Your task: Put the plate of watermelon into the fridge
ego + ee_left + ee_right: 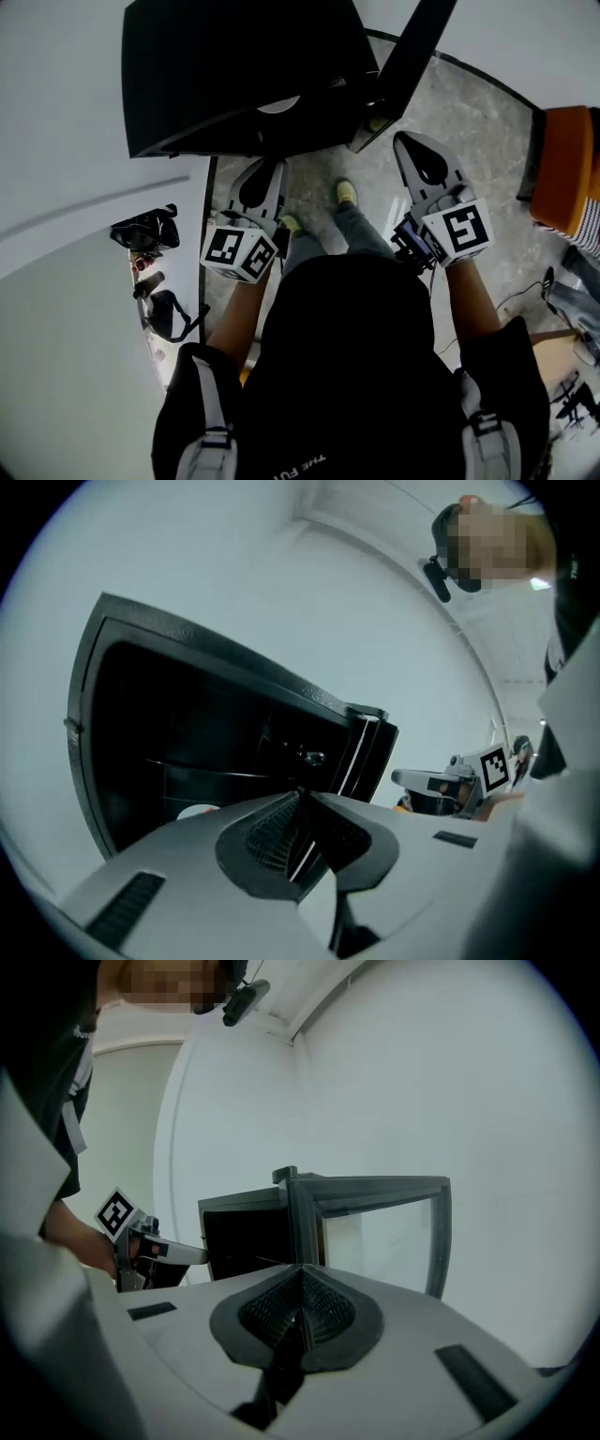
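Plain white wall (56, 112), grey mottled stone floor (469, 122), orange object at the right edge (562, 169), soft even light

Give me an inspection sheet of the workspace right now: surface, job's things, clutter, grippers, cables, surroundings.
Surface: grey marbled floor; no table seen.
Job's things: black fridge, its door swung open; a white plate sits low inside, its contents too dark to tell.
Clutter: dark bag-like things at the left, unclear.
Grippers: left gripper jaws together, nothing between them; right gripper jaws together, nothing between them; both in front of the fridge.
Cables: thin dark cable on the floor at the right.
Surroundings: white wall; orange object at the right edge.
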Demonstrator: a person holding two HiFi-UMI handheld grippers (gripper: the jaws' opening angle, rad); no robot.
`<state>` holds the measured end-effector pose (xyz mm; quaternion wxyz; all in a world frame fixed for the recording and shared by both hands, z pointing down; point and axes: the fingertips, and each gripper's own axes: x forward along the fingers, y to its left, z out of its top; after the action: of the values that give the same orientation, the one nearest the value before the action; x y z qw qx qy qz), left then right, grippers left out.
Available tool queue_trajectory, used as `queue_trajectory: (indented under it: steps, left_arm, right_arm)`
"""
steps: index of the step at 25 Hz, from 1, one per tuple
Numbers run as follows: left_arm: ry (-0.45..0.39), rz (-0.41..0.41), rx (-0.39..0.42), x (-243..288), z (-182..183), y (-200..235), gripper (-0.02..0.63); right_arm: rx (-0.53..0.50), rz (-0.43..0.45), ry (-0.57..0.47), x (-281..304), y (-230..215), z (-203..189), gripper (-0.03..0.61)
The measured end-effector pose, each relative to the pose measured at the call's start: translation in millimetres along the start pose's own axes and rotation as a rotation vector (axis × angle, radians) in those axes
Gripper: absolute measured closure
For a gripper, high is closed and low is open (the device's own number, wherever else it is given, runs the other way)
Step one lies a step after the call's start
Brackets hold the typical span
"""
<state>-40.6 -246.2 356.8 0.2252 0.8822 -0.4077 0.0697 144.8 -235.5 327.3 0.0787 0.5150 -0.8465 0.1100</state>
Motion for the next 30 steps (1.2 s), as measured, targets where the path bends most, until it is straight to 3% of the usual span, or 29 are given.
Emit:
queue_trajectory:
  steps: [7, 16, 25, 30]
  left_arm:
    - [-0.065, 0.0, 0.156, -17, 27, -22, 0.574]
    - [-0.097, -0.074, 0.155, -57, 18, -46, 0.581]
    - [-0.148, -0.093, 0.179, -175, 1, -60, 0.581]
    - [-0.213, -0.087, 0.17, -254, -11, -62, 0.581]
  right_arm:
    - [0.043, -0.024, 0.039, -13, 9, -9, 0.571]
    - [0.006, -0.069, 0.001, -47, 48, -9, 0.571]
    - [0.004, -0.111, 0.019, -110, 154, -23, 0.571]
    - [-0.063, -0.119, 0.053, -150, 229, -34, 0.571]
